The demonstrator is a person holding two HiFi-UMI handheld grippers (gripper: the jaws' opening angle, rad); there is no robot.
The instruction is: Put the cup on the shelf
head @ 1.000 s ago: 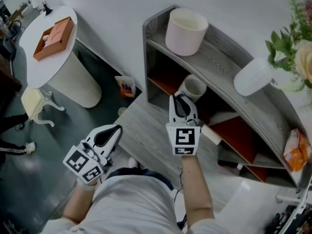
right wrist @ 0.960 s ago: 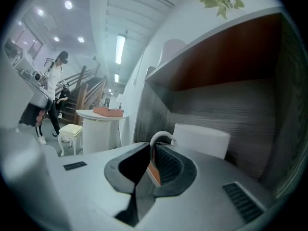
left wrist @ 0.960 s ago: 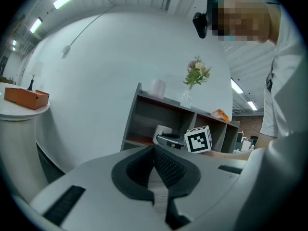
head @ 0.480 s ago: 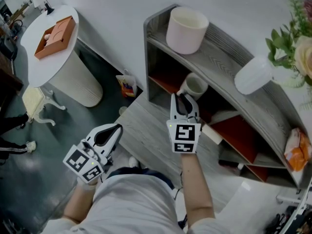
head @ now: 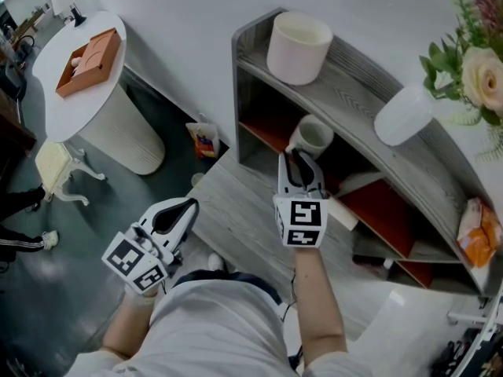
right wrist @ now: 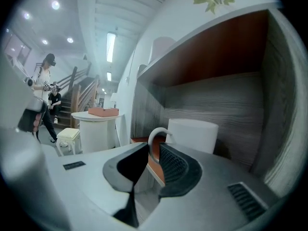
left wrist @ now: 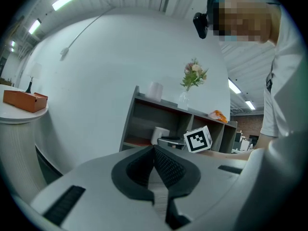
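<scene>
Right gripper view, ribbed fingers (right wrist: 175, 166) pinching cylindrical white cup (right wrist: 192, 134) handle, left fingers (left wrist: 166, 166) together

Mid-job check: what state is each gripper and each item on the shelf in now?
right gripper: shut on the cup by its handle.
left gripper: shut, empty.
cup: upright, inside the left compartment of the shelf.
pot: upright on the shelf's top.
vase: upright on the shelf's top, holding flowers.
</scene>
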